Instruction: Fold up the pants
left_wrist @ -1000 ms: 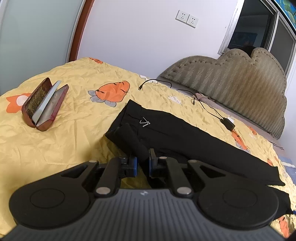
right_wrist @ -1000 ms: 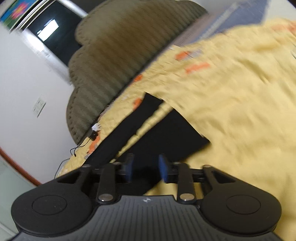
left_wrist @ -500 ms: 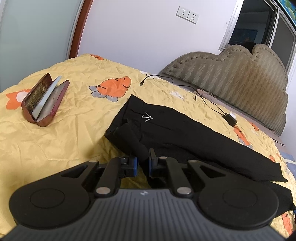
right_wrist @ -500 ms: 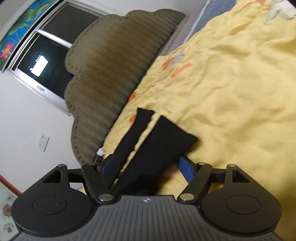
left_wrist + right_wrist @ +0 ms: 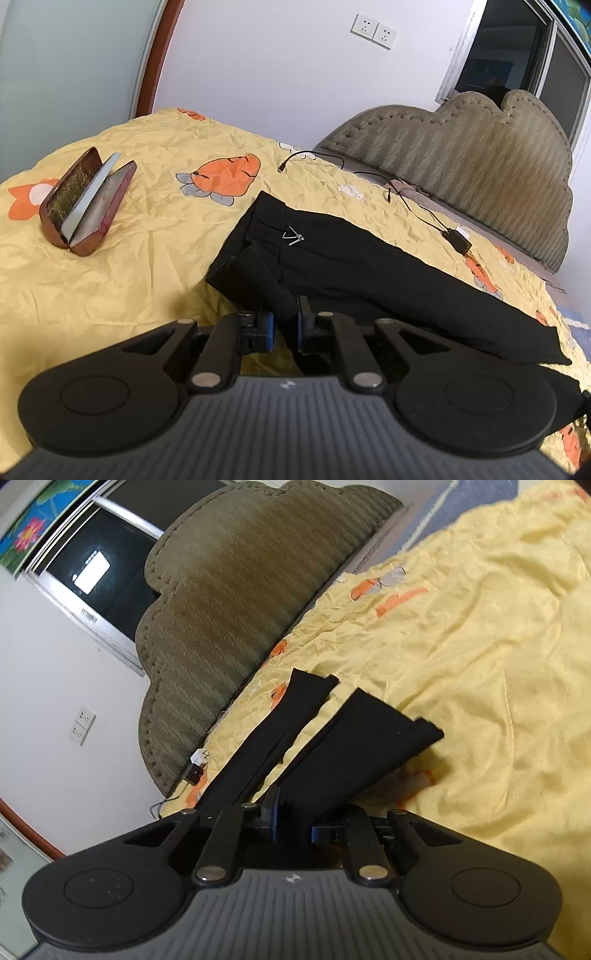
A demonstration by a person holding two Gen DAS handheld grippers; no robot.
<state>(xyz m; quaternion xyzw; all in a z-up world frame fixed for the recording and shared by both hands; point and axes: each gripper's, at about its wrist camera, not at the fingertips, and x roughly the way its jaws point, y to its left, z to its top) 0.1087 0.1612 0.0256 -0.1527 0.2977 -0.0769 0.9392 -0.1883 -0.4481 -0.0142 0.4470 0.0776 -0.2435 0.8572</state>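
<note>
Black pants [image 5: 354, 266] spread on yellow carrot-print bed [image 5: 129, 266]; left gripper [image 5: 284, 325] clenched on waistband fold; right gripper [image 5: 293, 821], jaws just closing, clamped on near trouser leg [image 5: 354, 749]; open glasses case [image 5: 86, 201] well apart.

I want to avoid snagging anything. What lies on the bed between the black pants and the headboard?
In the left wrist view, a black charging cable with its adapter lies on the yellow sheet between the pants and headboard.
</note>
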